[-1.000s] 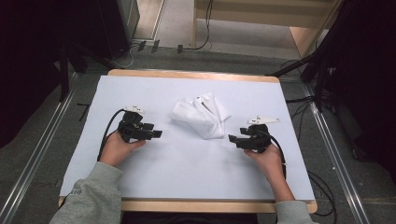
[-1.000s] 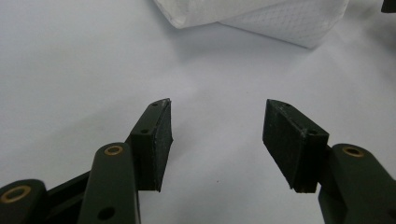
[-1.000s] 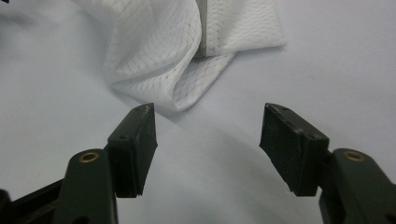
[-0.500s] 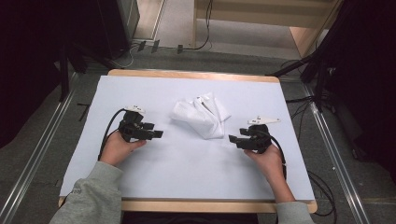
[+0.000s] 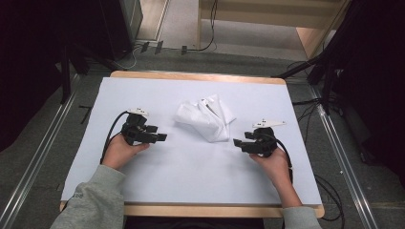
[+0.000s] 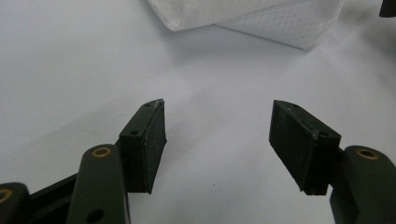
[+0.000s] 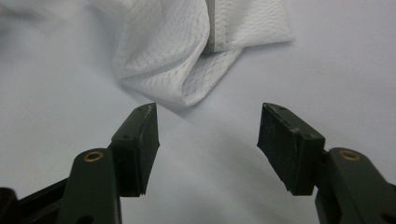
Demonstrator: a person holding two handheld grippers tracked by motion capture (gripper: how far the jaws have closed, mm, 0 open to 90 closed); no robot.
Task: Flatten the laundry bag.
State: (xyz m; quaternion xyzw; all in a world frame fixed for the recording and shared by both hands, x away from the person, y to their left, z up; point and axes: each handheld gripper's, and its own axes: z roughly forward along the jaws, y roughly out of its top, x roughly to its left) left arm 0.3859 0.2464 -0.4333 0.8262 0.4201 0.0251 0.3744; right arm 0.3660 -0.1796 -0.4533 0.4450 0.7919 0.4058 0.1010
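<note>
A crumpled white mesh garment (image 5: 206, 117) is seen lying near the middle of the white-covered worktop (image 5: 191, 181), between the two hands and a little farther out from the person than either. The left claw (image 5: 160, 137) is held low over the worktop, pointing across toward the cloth, and its jaws have just been opening, now spread wide with nothing between them. The right claw (image 5: 237, 142) is aimed back the other way, jaws likewise apart and empty. From the high view the garment's long axis is judged to run slantwise, from its far left bulk down to a tapered near-right end, and that near end is reckoned closer to the right claw. In the right gripper view a folded corner of the fabric (image 7: 196, 93) is found just beyond the pads (image 7: 144, 140), not touching them; in the left gripper view the cloth's edge (image 6: 280, 23) sits farther ahead. Nothing stands in the way on either side; only cables (image 5: 109, 138) are trailed behind the hands.
</note>
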